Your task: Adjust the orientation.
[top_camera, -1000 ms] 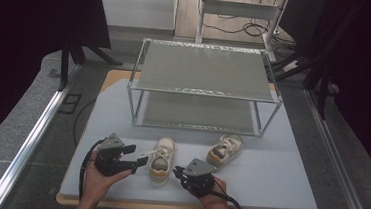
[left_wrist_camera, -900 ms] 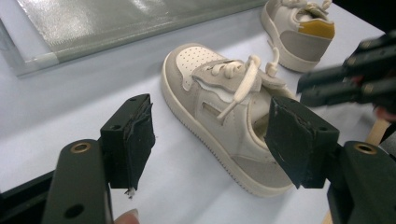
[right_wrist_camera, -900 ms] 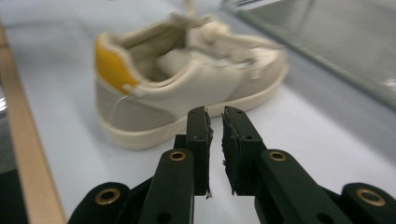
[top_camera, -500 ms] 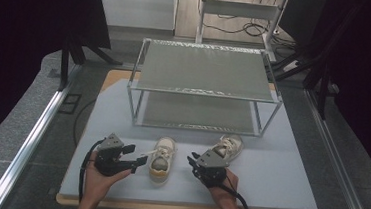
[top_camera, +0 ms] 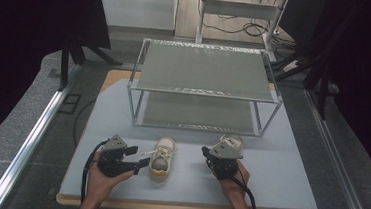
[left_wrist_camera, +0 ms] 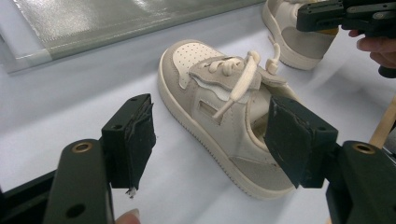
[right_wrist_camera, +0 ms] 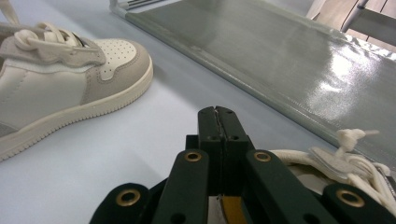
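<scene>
Near the tabletop's front edge, the wide-open left gripper (left_wrist_camera: 212,144) straddles a light, soft shoe (left_wrist_camera: 224,109) at its firmer heel; the right gripper (right_wrist_camera: 217,122) is closed, seemingly empty.

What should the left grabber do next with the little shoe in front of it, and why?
Probably ease the left gripper a little forward and close on the heel of the near shoe. Its jaws stand wide open with the heel between them but untouched, and the shoe lies flat on the table. The right gripper is shut by the other shoe.
</scene>
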`<state>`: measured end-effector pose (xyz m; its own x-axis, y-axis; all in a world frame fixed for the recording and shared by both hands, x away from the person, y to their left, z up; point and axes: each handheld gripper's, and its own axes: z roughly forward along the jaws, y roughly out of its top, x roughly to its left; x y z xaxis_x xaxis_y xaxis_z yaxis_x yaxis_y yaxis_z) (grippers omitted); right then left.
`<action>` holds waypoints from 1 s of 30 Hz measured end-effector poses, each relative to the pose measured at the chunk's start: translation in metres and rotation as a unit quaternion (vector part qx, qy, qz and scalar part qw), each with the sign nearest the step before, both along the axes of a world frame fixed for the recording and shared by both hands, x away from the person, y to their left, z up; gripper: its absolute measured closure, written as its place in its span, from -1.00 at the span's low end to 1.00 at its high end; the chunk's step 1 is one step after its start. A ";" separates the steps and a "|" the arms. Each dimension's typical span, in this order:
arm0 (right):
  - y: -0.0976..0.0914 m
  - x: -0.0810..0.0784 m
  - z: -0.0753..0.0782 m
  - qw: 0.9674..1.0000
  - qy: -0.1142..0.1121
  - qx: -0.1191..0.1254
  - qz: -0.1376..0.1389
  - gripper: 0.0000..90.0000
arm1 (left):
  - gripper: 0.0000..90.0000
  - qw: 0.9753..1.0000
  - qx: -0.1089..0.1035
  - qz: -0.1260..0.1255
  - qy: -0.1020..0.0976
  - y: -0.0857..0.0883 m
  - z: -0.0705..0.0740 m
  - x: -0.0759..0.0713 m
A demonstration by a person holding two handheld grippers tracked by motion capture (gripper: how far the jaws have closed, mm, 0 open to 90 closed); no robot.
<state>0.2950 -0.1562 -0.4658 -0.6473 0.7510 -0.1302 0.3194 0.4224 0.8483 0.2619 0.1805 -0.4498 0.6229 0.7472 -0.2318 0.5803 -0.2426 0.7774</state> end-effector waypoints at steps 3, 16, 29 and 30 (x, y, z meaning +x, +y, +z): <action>0.000 -0.001 0.000 1.000 0.006 -0.007 0.001 1.00 | -0.28 1.000 0.000 0.000 0.001 0.001 0.000 0.000; -0.016 -0.016 0.006 1.000 0.020 -0.012 0.004 1.00 | -0.28 1.000 -0.003 -0.002 0.000 0.003 0.002 -0.001; -0.022 -0.021 0.005 0.999 0.035 -0.022 0.021 1.00 | -0.28 1.000 0.001 -0.009 0.005 -0.003 -0.002 0.000; -0.022 -0.021 0.005 0.999 0.035 -0.022 0.021 1.00 | -0.28 1.000 0.002 -0.011 0.007 -0.005 -0.003 0.000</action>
<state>0.2745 -0.1786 -0.4606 -0.6866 0.7179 -0.1149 0.3594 0.4725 0.8047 0.2621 0.1760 -0.4528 0.6359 0.7344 -0.2370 0.5853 -0.2588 0.7684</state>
